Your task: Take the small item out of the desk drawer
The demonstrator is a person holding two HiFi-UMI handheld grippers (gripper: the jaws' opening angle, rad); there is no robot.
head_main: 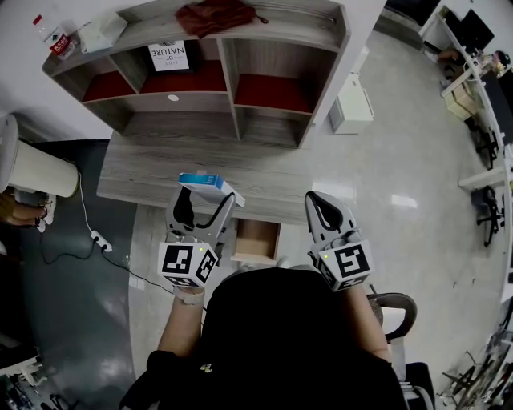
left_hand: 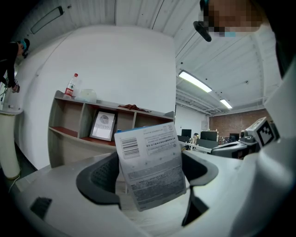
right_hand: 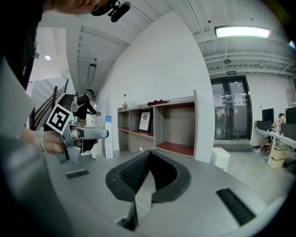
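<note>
A small white-and-blue box (head_main: 210,186) with a barcode and fine print (left_hand: 150,166) stands upright between the jaws of my left gripper (head_main: 200,210), which is shut on its sides and holds it above the desk's front edge. The wooden drawer (head_main: 256,240) stands pulled out below the grey desk (head_main: 144,180), between my two grippers, and its inside looks bare. My right gripper (head_main: 318,200) hovers to the right of the drawer with its jaws shut (right_hand: 147,173) and nothing in them. In the right gripper view the left gripper (right_hand: 83,134) holds the box (right_hand: 108,136) upright.
A shelf hutch (head_main: 232,72) sits on the desk's back, with a framed picture (head_main: 169,56), a bottle (head_main: 54,40) and a dark red cloth (head_main: 215,16). A white cabinet (head_main: 353,104) stands on the floor at right. A power strip (head_main: 100,239) lies at left.
</note>
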